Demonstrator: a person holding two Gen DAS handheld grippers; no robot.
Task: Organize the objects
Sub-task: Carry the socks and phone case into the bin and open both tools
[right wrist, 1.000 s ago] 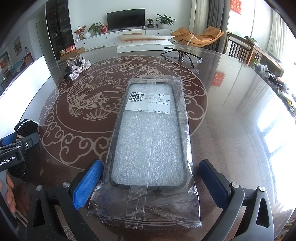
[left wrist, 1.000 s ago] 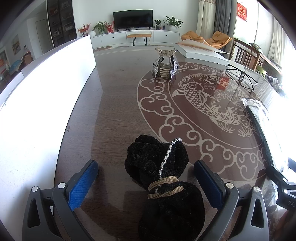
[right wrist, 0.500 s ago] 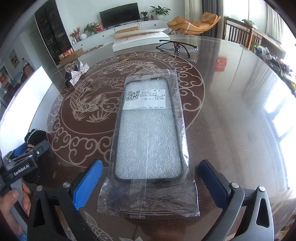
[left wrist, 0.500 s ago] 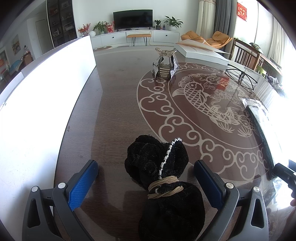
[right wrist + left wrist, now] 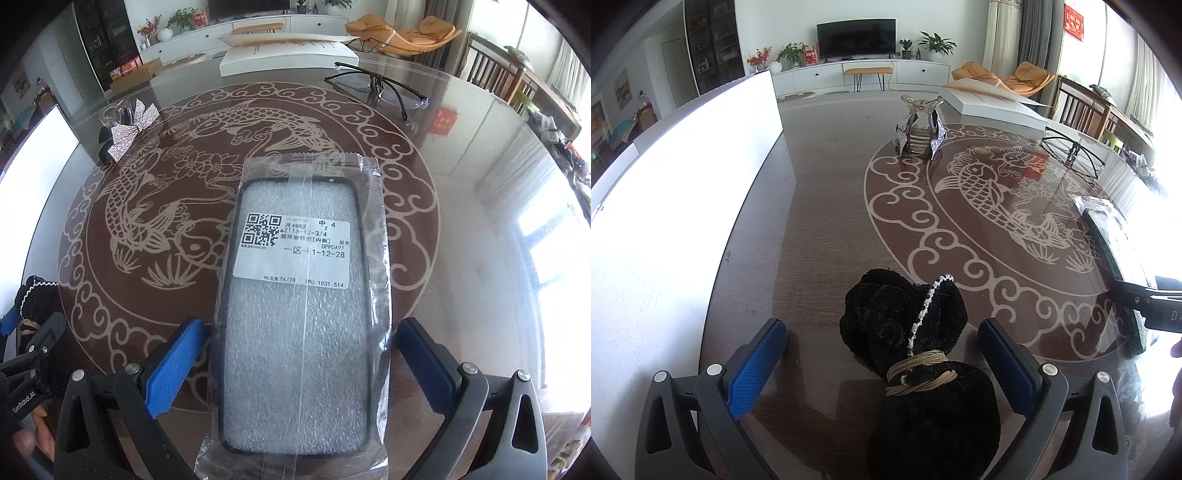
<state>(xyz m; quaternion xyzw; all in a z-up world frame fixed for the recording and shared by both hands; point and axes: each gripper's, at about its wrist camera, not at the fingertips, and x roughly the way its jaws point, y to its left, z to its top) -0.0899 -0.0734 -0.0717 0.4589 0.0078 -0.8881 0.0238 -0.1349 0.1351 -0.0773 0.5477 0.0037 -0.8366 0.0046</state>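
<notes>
A black velvet pouch tied with a tan cord lies on the table between the open blue pads of my left gripper; the pads do not touch it. A phone case in a clear bag with a white label lies between the open pads of my right gripper, the left pad close to the bag's edge. The case also shows at the right edge of the left wrist view, and the pouch at the left edge of the right wrist view.
A sparkly bow hair clip and black glasses lie further out on the round glass-topped table with a fish pattern. A white box lies at the far side. A white board stands along the left.
My right gripper has moved forward and tilted down over the phone case, which now reaches deeper between its pads. The left gripper and the pouch have not moved.
</notes>
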